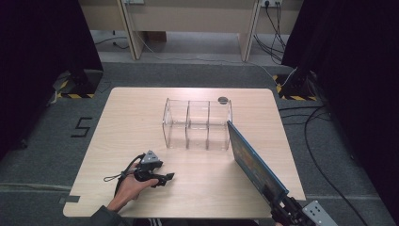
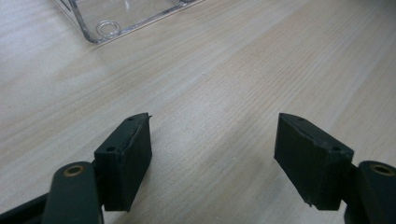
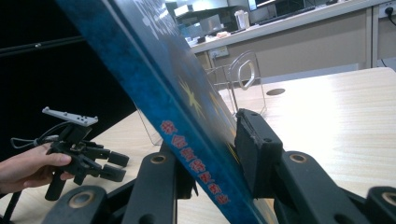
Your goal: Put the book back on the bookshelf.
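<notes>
- Left gripper (image 1: 160, 179) sits low over the counter (image 1: 141, 113) at about 7 o'clock; its fingers (image 2: 128, 158) stand apart with bare wood between them, holding nothing.
- Clear three-bay organizer (image 1: 197, 125) stands near the centre, toward 12 o'clock.
- Right gripper (image 1: 282, 205) at 5 o'clock; fingers (image 3: 257, 149) clamped on a blue book (image 1: 254, 162), which slants up toward the organizer's right end.

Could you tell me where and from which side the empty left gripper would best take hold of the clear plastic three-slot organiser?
I would grip one upright wall of the clear plastic three-slot organiser at its top edge, coming from above. Its walls are thin, stand vertical and end in open tops, so jaws could straddle one. The wall nearest the open left gripper seems easiest, since the right gripper holds the blue book at the other end.
</notes>
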Available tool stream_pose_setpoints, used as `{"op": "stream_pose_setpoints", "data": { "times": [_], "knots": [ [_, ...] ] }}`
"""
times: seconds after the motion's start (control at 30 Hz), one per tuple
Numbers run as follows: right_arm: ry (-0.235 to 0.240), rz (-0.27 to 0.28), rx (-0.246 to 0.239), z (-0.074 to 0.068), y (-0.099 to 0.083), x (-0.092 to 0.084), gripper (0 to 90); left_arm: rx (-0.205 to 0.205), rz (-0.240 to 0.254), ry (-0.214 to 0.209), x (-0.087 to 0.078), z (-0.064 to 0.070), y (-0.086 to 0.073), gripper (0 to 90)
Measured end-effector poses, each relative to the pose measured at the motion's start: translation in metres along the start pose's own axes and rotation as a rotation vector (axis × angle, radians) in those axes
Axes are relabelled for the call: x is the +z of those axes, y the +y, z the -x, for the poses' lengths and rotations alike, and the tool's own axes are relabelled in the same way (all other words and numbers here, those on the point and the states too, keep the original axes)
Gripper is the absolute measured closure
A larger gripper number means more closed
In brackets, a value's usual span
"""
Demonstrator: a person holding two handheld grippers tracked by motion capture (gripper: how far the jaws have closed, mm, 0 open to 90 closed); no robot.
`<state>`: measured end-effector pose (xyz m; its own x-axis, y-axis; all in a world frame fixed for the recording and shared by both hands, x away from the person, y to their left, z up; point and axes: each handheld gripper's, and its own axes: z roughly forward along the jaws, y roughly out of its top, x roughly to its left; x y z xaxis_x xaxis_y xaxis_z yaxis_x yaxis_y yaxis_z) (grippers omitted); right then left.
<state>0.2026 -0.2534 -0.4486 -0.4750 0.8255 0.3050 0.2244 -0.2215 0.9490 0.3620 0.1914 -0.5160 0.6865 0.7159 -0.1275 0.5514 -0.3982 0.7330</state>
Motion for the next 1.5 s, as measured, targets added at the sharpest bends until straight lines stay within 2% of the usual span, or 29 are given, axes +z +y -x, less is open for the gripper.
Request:
{"op": "stream_pose_setpoints", "data": {
  "times": [0.13, 0.17, 0.2, 0.23, 0.37, 0.5, 0.6, 0.63, 0.73, 0.93, 1.1, 1.17, 1.27, 1.37, 1.5],
  "knots": [
    [0.004, 0.001, 0.003, 0.0, 0.0, 0.0, 69.1, 0.032, -0.006, 0.013, 0.0, 0.002, -0.001, 24.1],
    [0.003, 0.001, 0.008, 0.0, 0.0, 0.0, 69.1, 0.067, -0.003, 0.025, 0.002, 0.004, -0.002, 22.5],
    [0.003, 0.001, 0.008, 0.0, 0.0, 0.0, 69.1, 0.067, -0.003, 0.025, 0.002, 0.004, -0.002, 21.8],
    [0.002, 0.0, 0.016, 0.001, 0.001, 0.0, 69.0, 0.111, -0.008, 0.04, 0.003, 0.007, -0.003, 21.1],
    [0.001, 0.012, 0.063, 0.006, 0.003, 0.0, 69.0, 0.11, -0.009, 0.037, 0.004, 0.008, -0.003, 17.1],
    [0.003, 0.023, 0.081, 0.013, 0.006, 0.001, 70.3, 0.114, -0.002, 0.034, 0.005, 0.008, -0.004, 16.2],
    [0.011, 0.02, 0.056, 0.017, 0.009, 0.002, 71.4, 0.118, 0.001, 0.031, 0.006, 0.008, -0.004, 15.1],
    [0.009, 0.014, 0.013, 0.019, 0.012, 0.002, 72.9, 0.119, 0.003, 0.03, 0.006, 0.008, -0.004, 15.1],
    [-0.002, 0.006, -0.038, 0.02, 0.014, 0.004, 74.5, 0.118, 0.004, 0.029, 0.007, 0.008, -0.004, 14.9],
    [-0.006, 0.002, -0.078, 0.027, 0.019, 0.007, 76.4, 0.122, 0.01, 0.026, 0.007, 0.008, -0.004, 14.6],
    [-0.006, 0.018, -0.176, 0.028, 0.028, 0.012, 78.1, 0.123, 0.013, 0.023, 0.008, 0.008, -0.004, 14.5],
    [-0.002, 0.018, -0.183, 0.028, 0.029, 0.013, 78.1, 0.124, 0.014, 0.023, 0.008, 0.008, -0.004, 14.5],
    [-0.001, 0.025, -0.223, 0.03, 0.031, 0.018, 78.8, 0.126, 0.015, 0.022, 0.008, 0.008, -0.004, 14.4],
    [-0.002, 0.035, -0.222, 0.034, 0.032, 0.02, 78.7, 0.127, 0.017, 0.021, 0.008, 0.008, -0.004, 14.3],
    [0.021, 0.045, -0.218, 0.037, 0.034, 0.025, 77.2, 0.127, 0.019, 0.02, 0.009, 0.009, -0.004, 14.3]
  ]
}}
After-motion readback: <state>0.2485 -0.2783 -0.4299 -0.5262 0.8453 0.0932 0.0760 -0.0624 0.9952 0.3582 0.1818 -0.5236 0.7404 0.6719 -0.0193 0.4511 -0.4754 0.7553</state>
